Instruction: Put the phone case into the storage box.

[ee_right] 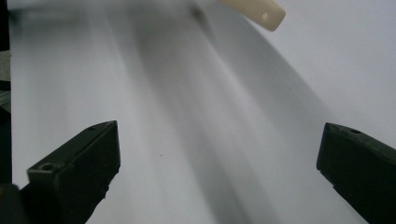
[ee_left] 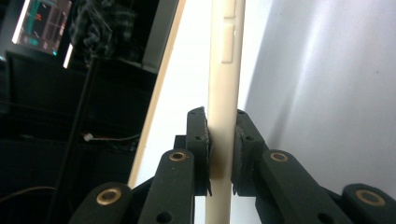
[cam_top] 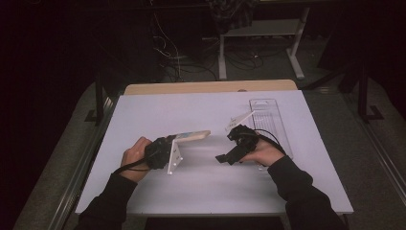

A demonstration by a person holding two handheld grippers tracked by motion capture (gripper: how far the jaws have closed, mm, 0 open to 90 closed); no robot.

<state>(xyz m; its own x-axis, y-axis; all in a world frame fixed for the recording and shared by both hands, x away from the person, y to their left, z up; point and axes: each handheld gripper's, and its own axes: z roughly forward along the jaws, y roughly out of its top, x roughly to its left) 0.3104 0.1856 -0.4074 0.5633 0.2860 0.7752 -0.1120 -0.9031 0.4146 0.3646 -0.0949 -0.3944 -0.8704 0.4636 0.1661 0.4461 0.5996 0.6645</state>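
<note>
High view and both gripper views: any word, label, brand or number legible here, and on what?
None legible.
Cream bar clamped in the left gripper: moulded rectangles, no lettering.
Clear tray: no print readable.
Lit screen behind the table: coloured marks, too blurred to read.

White table [cam_top: 201, 191], clear plastic tray [cam_top: 268, 117], floor cables [cam_top: 167, 52]

A lab or workshop: a white table [cam_top: 210, 191] stands in a dark room, with tangled cables [cam_top: 182, 57] on the floor and a lit monitor [ee_left: 42, 23] behind.
</note>
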